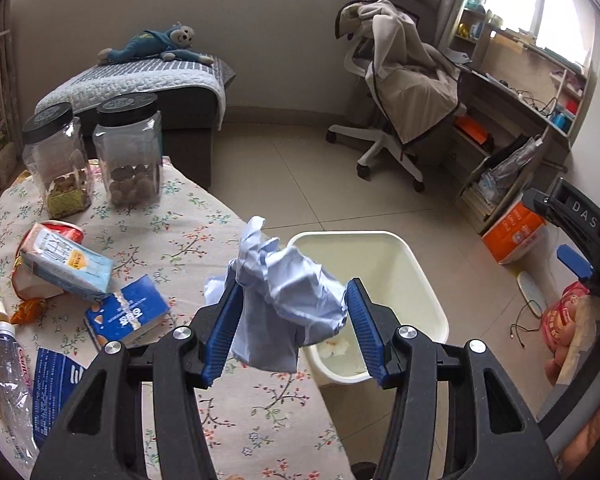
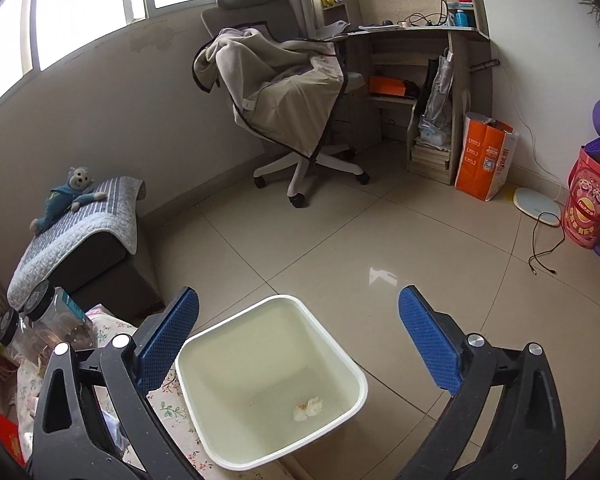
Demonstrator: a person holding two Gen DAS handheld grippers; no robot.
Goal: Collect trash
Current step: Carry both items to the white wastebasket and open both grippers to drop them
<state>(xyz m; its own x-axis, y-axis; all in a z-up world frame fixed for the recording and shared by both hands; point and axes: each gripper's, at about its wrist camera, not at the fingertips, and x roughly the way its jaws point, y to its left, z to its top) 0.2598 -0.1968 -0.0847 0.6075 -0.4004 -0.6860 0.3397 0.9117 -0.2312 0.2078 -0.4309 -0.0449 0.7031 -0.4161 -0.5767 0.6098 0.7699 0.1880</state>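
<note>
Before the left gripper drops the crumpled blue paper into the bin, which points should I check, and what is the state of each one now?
1. Left gripper holds the crumpled blue paper between both pads: ok.
2. Paper fully over the white bin: not ok, part of it hangs over the floral tablecloth.
3. Bin has room: ok, only a small white wad lies inside.
4. Right gripper empty, jaws wide open: ok.
5. Right gripper away from the bin mouth: cannot tell.
</note>
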